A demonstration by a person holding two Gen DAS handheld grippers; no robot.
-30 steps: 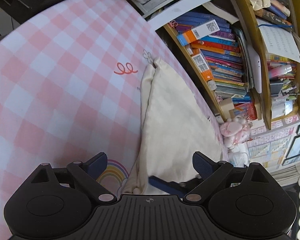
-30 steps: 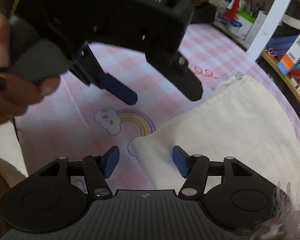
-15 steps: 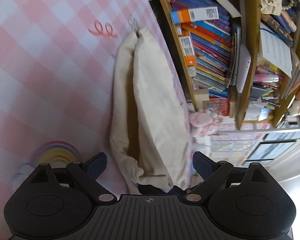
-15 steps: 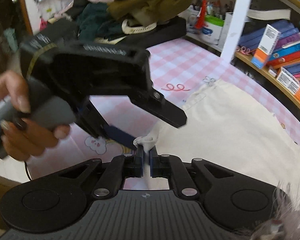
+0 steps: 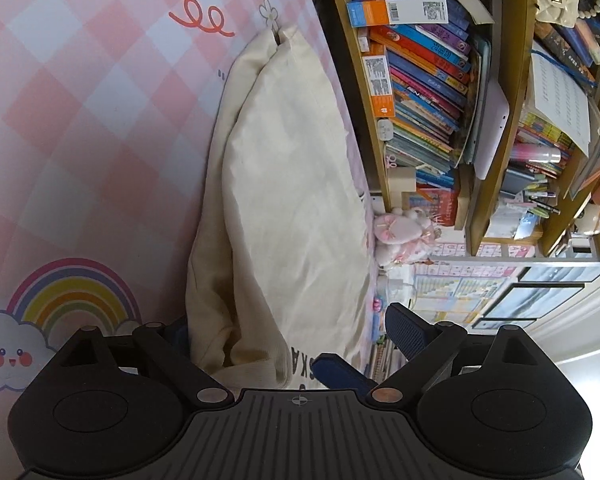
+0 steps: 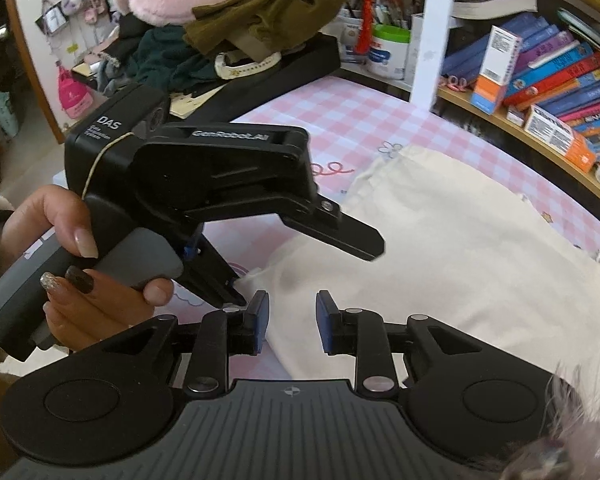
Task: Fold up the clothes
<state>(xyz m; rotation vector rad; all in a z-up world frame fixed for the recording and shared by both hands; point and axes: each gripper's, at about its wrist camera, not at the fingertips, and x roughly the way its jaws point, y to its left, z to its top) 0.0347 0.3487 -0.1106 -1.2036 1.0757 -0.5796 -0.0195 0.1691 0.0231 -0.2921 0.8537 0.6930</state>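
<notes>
While the cream cotton garment (image 6: 440, 248) lies folded lengthwise on the pink-and-white checked tablecloth (image 5: 80, 120) beside the wooden bookshelf (image 5: 480, 128), the right gripper (image 6: 290, 322) has just been opening, its jaws apart above the cloth's near edge; the left gripper (image 5: 288, 336) stands wide open around that edge.

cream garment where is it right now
The cream garment lies folded lengthwise on the pink checked cloth, along the edge nearest the bookshelf, right of the rainbow print.
</notes>
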